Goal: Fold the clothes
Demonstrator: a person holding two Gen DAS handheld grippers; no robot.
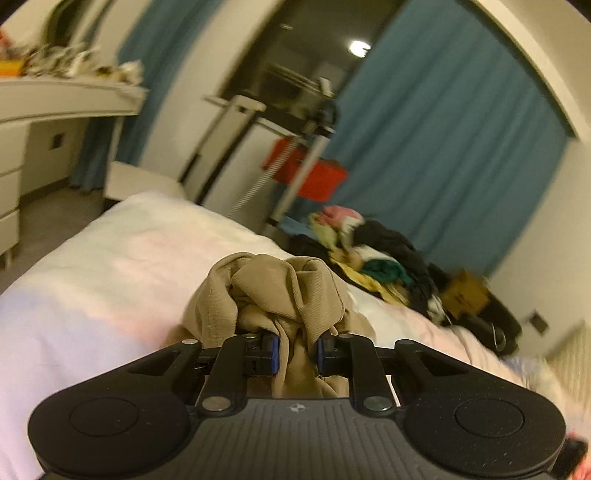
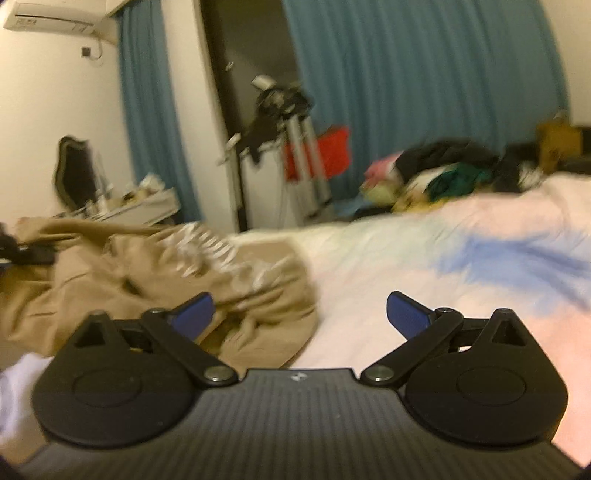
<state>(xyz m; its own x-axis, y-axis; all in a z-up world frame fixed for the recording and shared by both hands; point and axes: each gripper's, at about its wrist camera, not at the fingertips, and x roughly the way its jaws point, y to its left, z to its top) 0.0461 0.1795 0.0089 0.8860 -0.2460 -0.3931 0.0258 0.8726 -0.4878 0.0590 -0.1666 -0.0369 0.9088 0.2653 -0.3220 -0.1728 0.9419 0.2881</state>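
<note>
Between left gripper (image 1: 297, 350) jaws: bunched tan garment (image 1: 280, 291).

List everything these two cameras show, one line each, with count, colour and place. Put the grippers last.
Tan garment: one, tan with white print, bunched on the bed, partly lifted.
Bed: one, white and pale pink cover with a blue patch, fills the foreground.
Pile of clothes: one heap, black, green, yellow and pink, far end of the bed.
Curtains: blue, along the far wall.
Tripod: one, silver, by the curtains.
Red item: one, behind the tripod; too blurred to name.
Cardboard box: one, brown, beyond the pile.
Desk: one, white, cluttered top, far left.
Air conditioner: one, white, high on the wall.
Left gripper: black, blue pads, shut on the tan garment.
Right gripper: black, blue pads, open above the bed.
</note>
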